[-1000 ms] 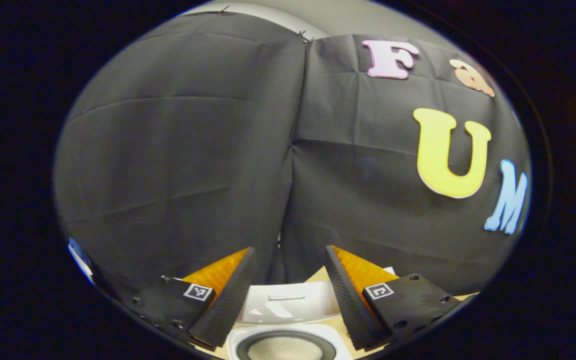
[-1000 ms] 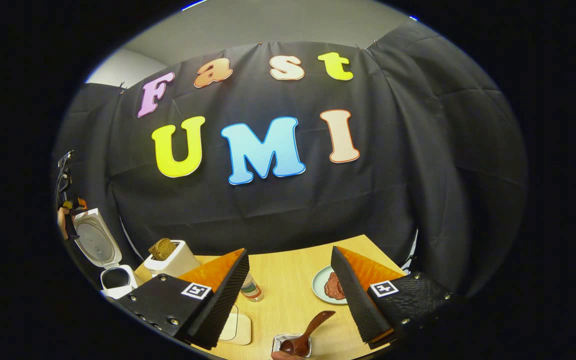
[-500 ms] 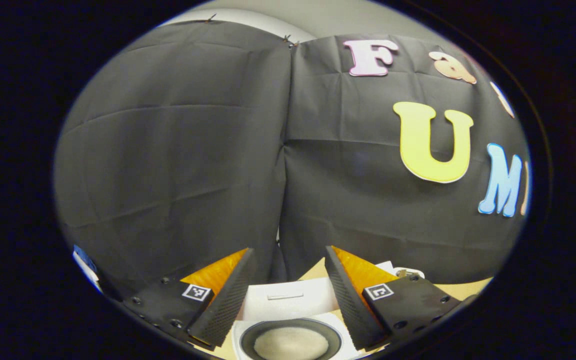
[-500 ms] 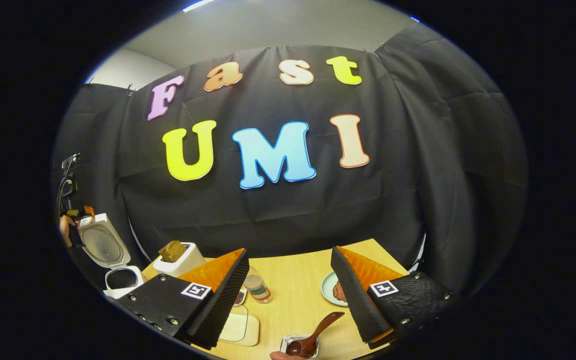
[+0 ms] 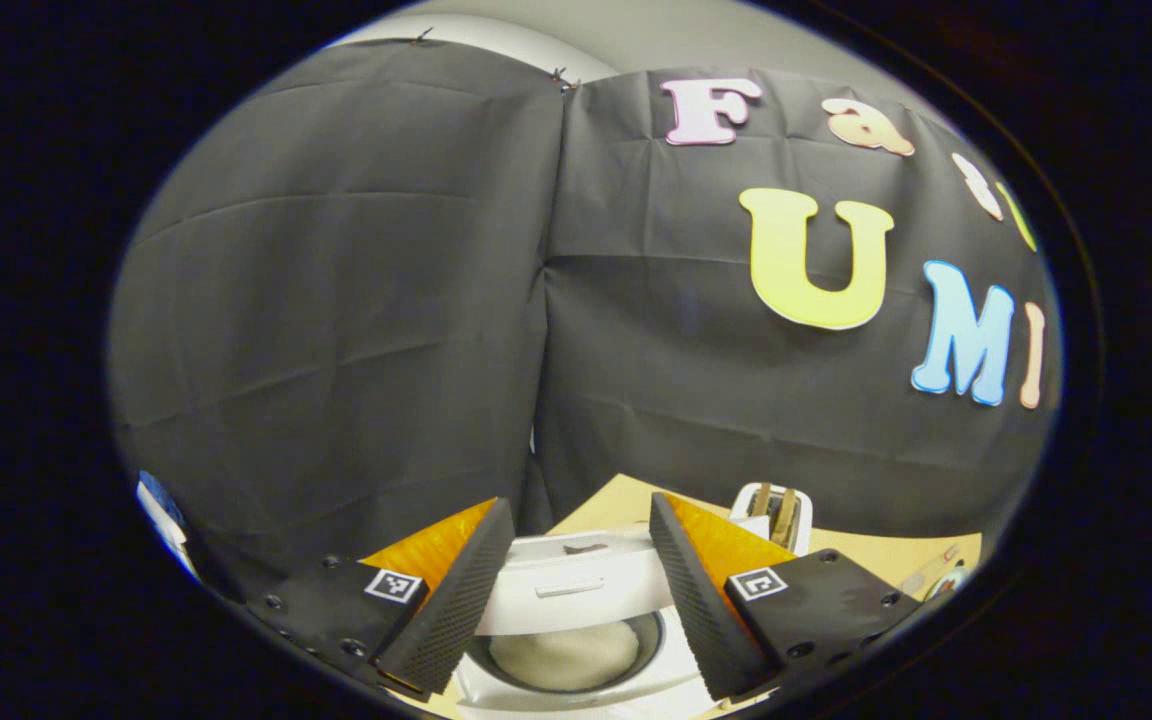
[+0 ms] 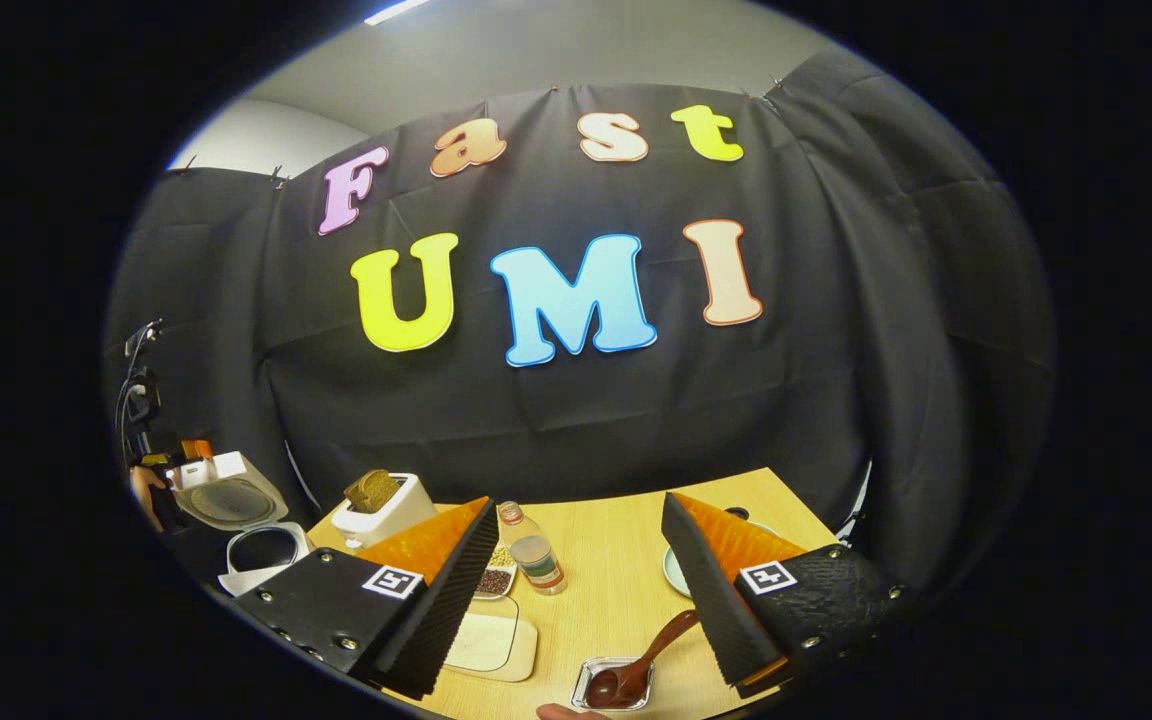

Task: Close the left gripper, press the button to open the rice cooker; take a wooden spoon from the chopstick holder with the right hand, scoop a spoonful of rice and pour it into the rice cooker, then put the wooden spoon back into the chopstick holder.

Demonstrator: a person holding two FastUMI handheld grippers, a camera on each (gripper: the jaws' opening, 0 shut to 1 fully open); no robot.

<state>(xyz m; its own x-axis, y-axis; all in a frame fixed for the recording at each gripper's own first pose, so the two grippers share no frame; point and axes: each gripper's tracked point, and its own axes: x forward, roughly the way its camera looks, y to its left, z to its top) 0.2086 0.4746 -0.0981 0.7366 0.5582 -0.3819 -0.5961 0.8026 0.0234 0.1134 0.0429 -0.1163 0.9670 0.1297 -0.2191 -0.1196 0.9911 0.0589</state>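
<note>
With both the left gripper [image 5: 572, 590] and right gripper [image 6: 579, 592] spread and empty, the white rice cooker's raised lid [image 5: 576, 590], bottom centre, could be knocked shut by a stray nudge, while the brown wooden spoon [image 6: 641, 665] is seen lying in a small tray, bottom centre.

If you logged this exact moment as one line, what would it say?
rice cooker: lid up, rice inside | wooden spoon: resting in small tray | left hand-held gripper: open | right hand-held gripper: open, empty

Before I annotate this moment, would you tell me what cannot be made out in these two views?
- Rice cooker, left gripper view: its front and button are cut off by the bottom edge; the fingers cover its sides.
- Wooden spoon, right gripper view: its handle end is hidden behind the right finger.
- Plate, right gripper view: mostly hidden behind that finger.
- Left gripper, right gripper view: too small at the left edge to judge.
</note>
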